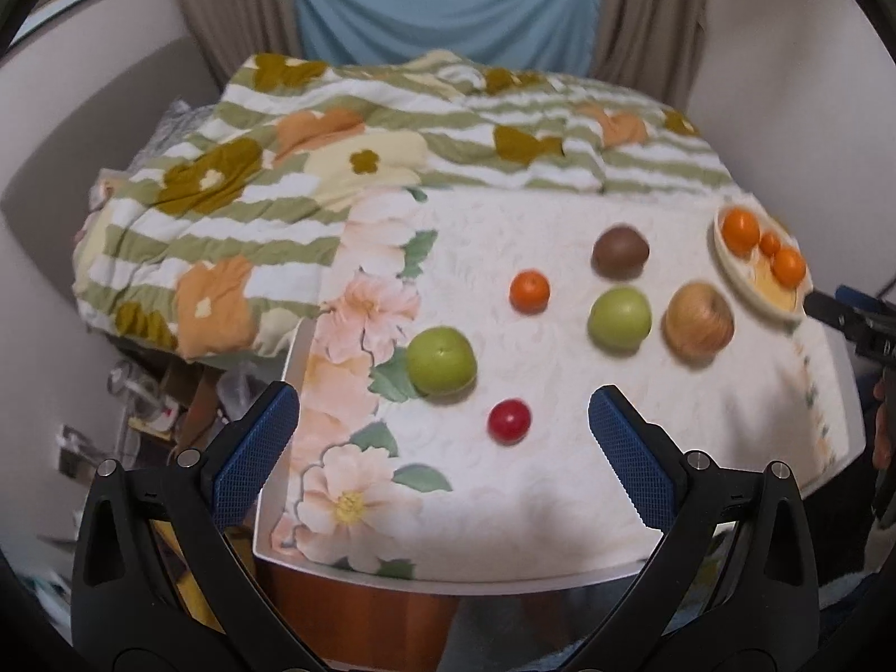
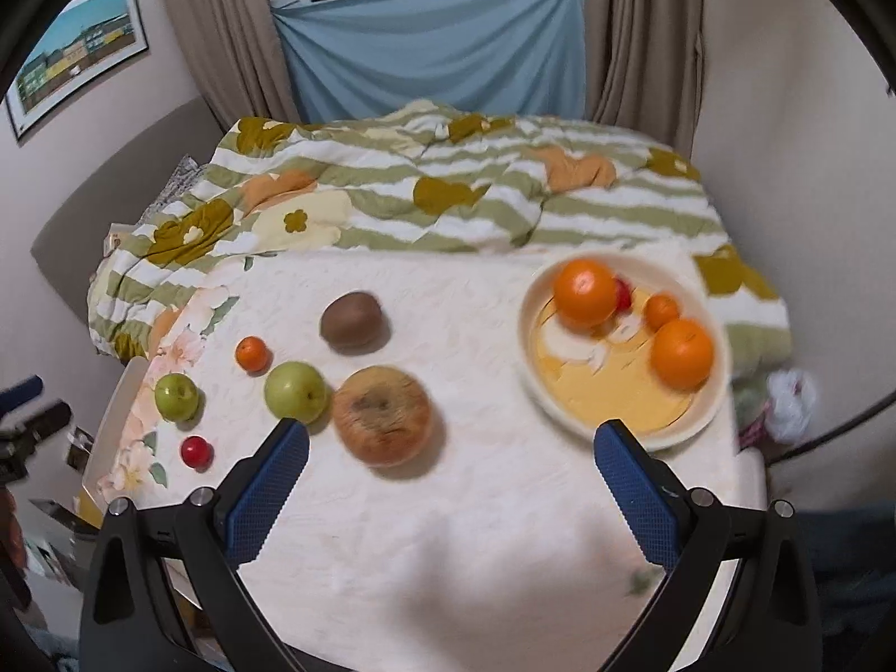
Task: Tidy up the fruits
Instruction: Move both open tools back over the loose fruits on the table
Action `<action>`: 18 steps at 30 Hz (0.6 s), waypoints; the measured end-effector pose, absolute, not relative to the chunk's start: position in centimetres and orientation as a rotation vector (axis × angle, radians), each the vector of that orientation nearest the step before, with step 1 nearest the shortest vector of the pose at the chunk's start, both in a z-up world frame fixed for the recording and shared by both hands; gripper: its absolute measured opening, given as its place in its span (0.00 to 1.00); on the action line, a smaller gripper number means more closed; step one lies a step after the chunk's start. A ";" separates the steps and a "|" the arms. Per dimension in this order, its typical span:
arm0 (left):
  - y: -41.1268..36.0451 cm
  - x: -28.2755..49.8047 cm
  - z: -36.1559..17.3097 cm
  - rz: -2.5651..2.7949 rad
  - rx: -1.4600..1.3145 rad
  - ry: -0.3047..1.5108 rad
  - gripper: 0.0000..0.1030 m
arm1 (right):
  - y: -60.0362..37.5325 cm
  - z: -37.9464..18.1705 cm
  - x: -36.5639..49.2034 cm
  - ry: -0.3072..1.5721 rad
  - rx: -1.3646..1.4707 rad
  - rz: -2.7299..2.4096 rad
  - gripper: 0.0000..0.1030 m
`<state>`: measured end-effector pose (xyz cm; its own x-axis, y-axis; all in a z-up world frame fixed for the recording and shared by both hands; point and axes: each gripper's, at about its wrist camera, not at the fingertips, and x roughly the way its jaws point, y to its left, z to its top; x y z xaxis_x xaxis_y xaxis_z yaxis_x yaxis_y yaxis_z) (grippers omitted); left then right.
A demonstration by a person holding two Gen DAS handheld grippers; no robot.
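Observation:
Fruits lie on a white table (image 2: 476, 532). In the left wrist view: a green apple (image 1: 441, 361), a small red fruit (image 1: 508, 420), a small orange (image 1: 529, 291), a second green apple (image 1: 619, 318), a brown kiwi (image 1: 620, 251) and a yellow-brown apple (image 1: 699, 322). A cream plate (image 2: 621, 414) at the right holds three oranges (image 2: 585, 292) and a red fruit (image 2: 623, 294). My left gripper (image 1: 442, 420) is open and empty above the near left fruits. My right gripper (image 2: 451, 451) is open and empty between the yellow-brown apple (image 2: 382, 415) and the plate.
A striped flowered blanket (image 1: 336, 168) lies bunched behind the table. Curtains and a blue cloth (image 2: 431, 56) hang at the back. Clutter sits on the floor left of the table (image 1: 151, 397). A white bag (image 2: 792, 403) lies right of the table.

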<state>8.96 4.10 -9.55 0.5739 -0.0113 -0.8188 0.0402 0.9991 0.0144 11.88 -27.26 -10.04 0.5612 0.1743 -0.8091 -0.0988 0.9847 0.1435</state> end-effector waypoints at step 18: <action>3.0 12.1 -18.8 -0.271 0.076 1.050 1.00 | -22.8 -17.3 13.9 1.058 0.058 0.050 0.99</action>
<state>12.14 2.98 -18.79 0.4674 -0.1845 -0.8646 0.2567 0.9642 -0.0670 13.89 -22.83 -17.32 0.4901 0.0695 -0.8689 -0.0135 0.9973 0.0722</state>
